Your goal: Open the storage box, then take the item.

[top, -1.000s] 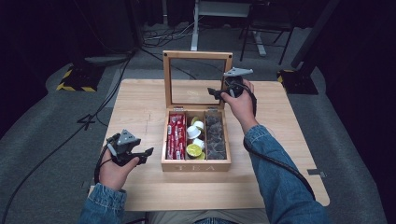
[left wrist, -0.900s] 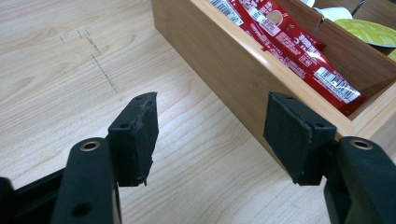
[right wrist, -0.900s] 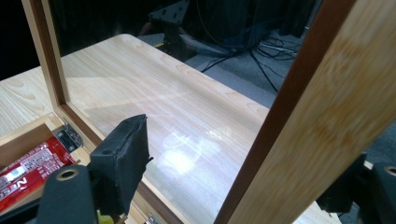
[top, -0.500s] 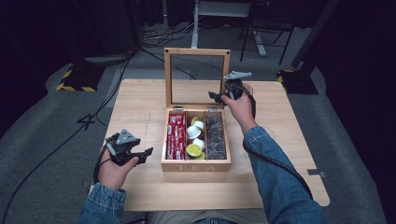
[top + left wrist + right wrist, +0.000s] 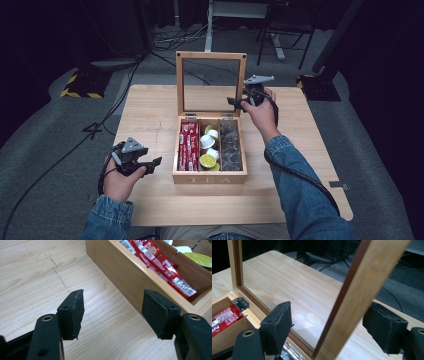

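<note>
Right gripper view, lid frame (image 5: 352, 302) between wide-open right gripper (image 5: 332, 327) pads, untouched.

This is looking like a lab or recording studio rather than a home. A pale wooden square surface (image 5: 150, 110) is standing alone on a grey carpeted floor (image 5: 45, 165), with darkness closing in on every side. Black cables (image 5: 120, 95) are trailing across the floor from 10 o'clock toward 12 o'clock. A black stand base edged with yellow-and-black hazard tape (image 5: 80, 85) is sitting at 10 o'clock, and another dark base (image 5: 320, 85) at 2 o'clock. The white metal legs of a desk frame (image 5: 210, 25) are showing at 12 o'clock.
</note>
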Tool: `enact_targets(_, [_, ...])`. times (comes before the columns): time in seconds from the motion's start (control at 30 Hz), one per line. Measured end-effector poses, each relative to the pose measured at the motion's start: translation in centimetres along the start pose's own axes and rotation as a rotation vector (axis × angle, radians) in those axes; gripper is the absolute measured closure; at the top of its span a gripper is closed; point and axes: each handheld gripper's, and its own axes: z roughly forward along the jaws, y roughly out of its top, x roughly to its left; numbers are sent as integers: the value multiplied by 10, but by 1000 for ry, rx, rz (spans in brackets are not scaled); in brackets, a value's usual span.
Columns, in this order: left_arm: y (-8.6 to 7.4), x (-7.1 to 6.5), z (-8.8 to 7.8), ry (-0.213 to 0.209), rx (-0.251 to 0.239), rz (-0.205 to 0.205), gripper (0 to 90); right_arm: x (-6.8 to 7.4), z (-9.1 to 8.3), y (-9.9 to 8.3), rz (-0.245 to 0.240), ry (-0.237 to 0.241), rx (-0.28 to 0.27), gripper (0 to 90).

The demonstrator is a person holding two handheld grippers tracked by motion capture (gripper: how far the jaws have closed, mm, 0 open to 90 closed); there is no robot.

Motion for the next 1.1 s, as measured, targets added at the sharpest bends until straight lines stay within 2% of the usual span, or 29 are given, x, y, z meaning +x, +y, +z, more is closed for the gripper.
enact_targets(0.17, [3,1,-2,-4,-1,0,344,-5,-19,3,6,-5,-7,238])
enact_targets(0.4, [4,1,-1,-1,6,9,339,-2,-48,8,-6,33,-18,247])
enact_targets(0.8, [1,-2,3,-15,42,29,334,31,-88,2,-36,170,-38,260])
enact_targets(1.03, [-7,-4,3,-19,77,35,322,51,-93,-11,-54,235,-7,263])
enact_targets(1.1, [-9,-5,4,-19,87,42,321,52,-93,-13,-56,240,-3,267])
